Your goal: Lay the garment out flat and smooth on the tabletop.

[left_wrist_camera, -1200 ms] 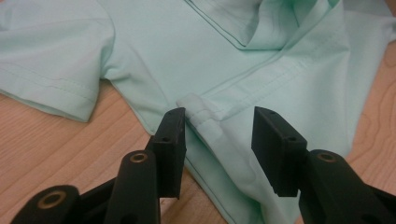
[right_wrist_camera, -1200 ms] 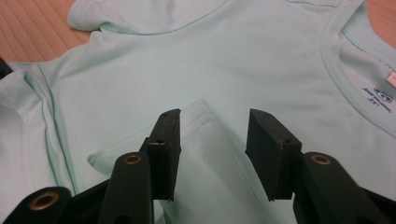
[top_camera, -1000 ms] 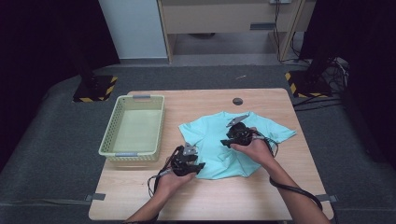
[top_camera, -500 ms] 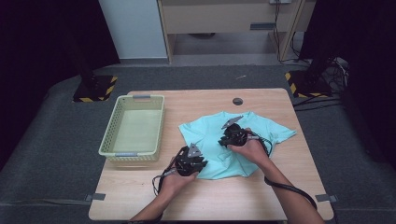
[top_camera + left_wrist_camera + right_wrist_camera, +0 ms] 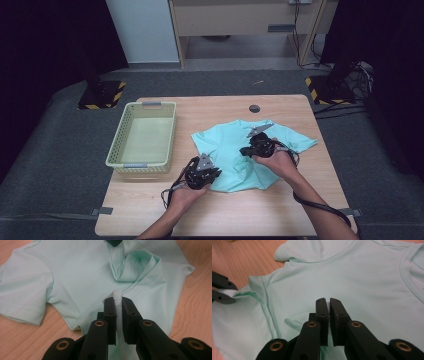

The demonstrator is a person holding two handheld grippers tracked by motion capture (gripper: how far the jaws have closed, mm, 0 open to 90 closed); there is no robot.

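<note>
Both jaw pairs just closed since a second ago | left gripper (image 5: 119, 305) pinches shirt (image 5: 235, 150) hem, near-left | right gripper (image 5: 329, 305) clamped on mid-cloth | I judge: grasp done, fold and basket (image 5: 116, 152) left.

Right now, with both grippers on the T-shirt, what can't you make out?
- High view: the fingers of the left gripper and right gripper are too small; bodies and hands cover them.
- Left gripper view: the T-shirt hem runs off the bottom edge.
- Right gripper view: its far sleeve is cut off at the right.
</note>
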